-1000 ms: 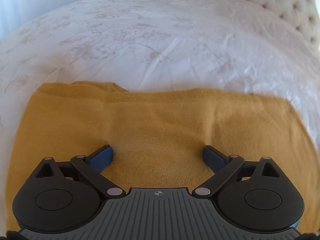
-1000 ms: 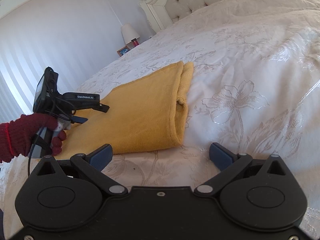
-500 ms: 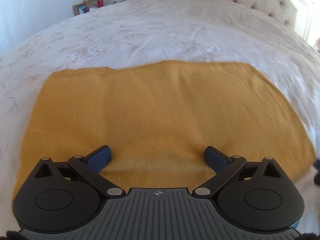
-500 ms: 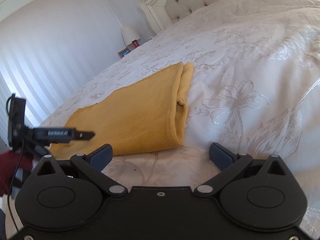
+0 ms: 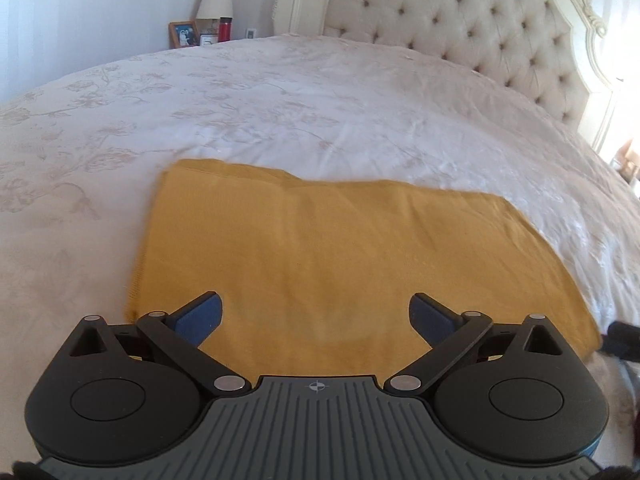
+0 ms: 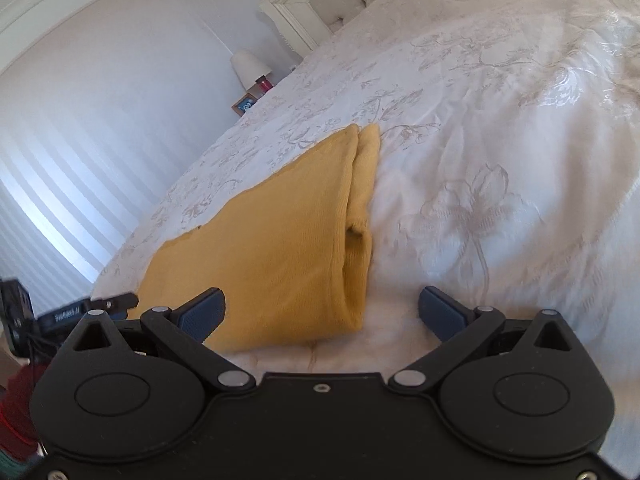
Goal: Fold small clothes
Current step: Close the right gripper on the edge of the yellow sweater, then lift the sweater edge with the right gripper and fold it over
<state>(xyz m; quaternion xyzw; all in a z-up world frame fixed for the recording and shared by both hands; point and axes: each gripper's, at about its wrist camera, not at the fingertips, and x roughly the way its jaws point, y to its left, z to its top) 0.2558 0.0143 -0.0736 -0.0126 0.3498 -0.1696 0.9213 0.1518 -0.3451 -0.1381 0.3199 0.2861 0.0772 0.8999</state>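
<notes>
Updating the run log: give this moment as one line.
left gripper: open, empty | right gripper: open, empty | mustard-yellow knit garment: folded flat on white floral bedspread | stage: fold laid

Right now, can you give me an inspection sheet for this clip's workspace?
Surface: white floral bedspread, lightly wrinkled.
Job's things: yellow garment folded flat; doubled edge shows in the right wrist view.
Clutter: nothing seen on the bed.
Grippers: left gripper and right gripper both open, holding nothing.
Cables: thin black cable by the left gripper.
Surroundings: tufted headboard, lamp, photo frame, red bottle.
</notes>
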